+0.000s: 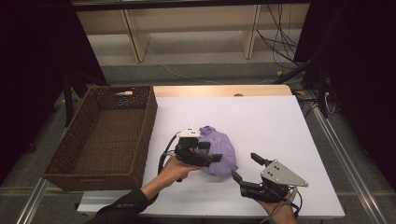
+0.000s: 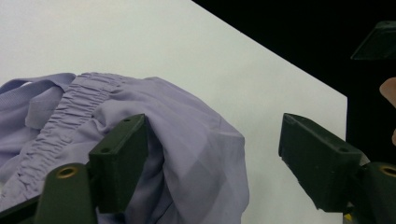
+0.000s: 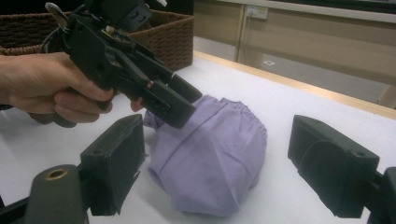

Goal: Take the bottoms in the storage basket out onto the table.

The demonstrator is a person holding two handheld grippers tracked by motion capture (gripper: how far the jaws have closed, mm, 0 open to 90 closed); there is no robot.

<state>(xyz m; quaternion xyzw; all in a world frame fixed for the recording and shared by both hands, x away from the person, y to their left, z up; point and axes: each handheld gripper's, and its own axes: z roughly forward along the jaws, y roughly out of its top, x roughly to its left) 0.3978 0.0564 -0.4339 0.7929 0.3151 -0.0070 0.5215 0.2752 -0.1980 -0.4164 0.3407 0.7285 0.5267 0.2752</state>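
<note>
Lavender garment (image 1: 219, 150) lies beside empty wicker basket (image 1: 84, 175); both hand-held grippers (image 1: 209, 152) (image 1: 243, 167) gape, unclenched.

The garment (image 1: 219, 151) is a plain lilac purple, its gathered elastic band the same shade, lying on a table (image 1: 261, 121) whose top is white with a pale wood strip along its far edge. The basket (image 1: 105, 135) is dark brown woven wicker. The left claw (image 1: 212, 156) and right claw (image 1: 245, 168) are black, and the right one carries a grey plate (image 1: 282, 173).
</note>
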